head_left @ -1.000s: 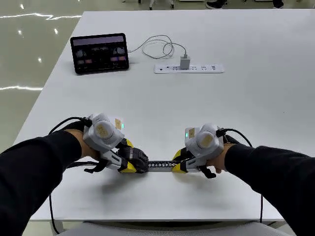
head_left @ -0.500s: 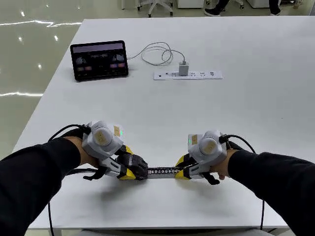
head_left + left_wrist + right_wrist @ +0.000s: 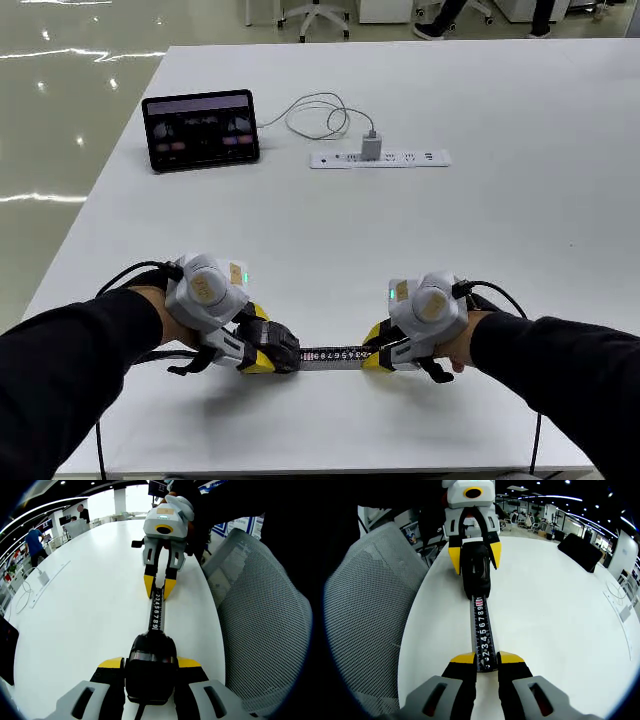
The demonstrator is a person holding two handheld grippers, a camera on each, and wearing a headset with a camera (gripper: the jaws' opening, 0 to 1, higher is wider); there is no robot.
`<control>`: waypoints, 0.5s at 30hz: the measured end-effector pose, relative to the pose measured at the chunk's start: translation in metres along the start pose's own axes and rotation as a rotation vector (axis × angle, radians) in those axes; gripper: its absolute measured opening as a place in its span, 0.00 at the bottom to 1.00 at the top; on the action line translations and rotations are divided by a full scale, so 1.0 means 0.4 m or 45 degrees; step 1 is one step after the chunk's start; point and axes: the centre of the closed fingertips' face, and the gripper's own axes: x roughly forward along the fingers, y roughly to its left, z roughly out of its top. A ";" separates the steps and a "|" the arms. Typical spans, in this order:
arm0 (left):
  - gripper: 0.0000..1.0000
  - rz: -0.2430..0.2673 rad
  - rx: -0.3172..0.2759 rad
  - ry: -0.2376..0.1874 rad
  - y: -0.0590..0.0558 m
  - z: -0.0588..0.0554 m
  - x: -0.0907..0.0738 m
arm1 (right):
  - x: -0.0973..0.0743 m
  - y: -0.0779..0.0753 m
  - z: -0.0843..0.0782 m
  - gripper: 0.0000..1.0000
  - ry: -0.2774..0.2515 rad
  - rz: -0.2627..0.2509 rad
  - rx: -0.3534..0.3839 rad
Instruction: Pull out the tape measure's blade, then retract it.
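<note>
Tape measure [image 3: 151,667] lies near the front edge of the white surface [image 3: 420,250], its black case clamped in the jaws of my left gripper [image 3: 150,663]. I see its blade [image 3: 481,630] drawn out flat to my right gripper [image 3: 487,659], jaws pinched narrow on the blade's tip. Tablet [image 3: 201,129] and power strip [image 3: 380,158] sit well apart, farther back.

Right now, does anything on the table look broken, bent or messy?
Nothing stands out. The left tool grips the tape measure's black case, the right tool pinches the end of the blade, and the blade runs straight between them with no kink. Nothing looks spilled on the white table.
</note>
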 end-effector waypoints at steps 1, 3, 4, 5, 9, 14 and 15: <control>0.34 0.000 0.000 0.000 0.000 0.000 0.000 | 0.000 0.000 -0.001 0.11 0.001 0.000 0.001; 0.34 0.000 -0.001 0.000 0.001 0.000 0.000 | -0.003 -0.002 -0.003 0.11 0.002 0.000 0.003; 0.34 0.000 -0.001 0.000 0.001 -0.001 0.000 | -0.004 -0.001 -0.005 0.11 0.003 -0.001 0.003; 0.34 0.000 0.000 0.000 0.001 0.000 0.000 | -0.005 -0.002 -0.006 0.11 0.004 -0.001 0.004; 0.34 -0.001 0.001 -0.001 0.001 -0.001 0.001 | -0.009 -0.002 -0.011 0.11 0.004 -0.002 0.008; 0.34 0.000 -0.003 -0.003 0.001 0.000 0.000 | -0.015 -0.005 -0.019 0.11 0.005 -0.004 0.010; 0.34 0.000 -0.002 -0.003 0.001 0.000 0.001 | -0.016 -0.005 -0.020 0.11 0.006 -0.004 0.012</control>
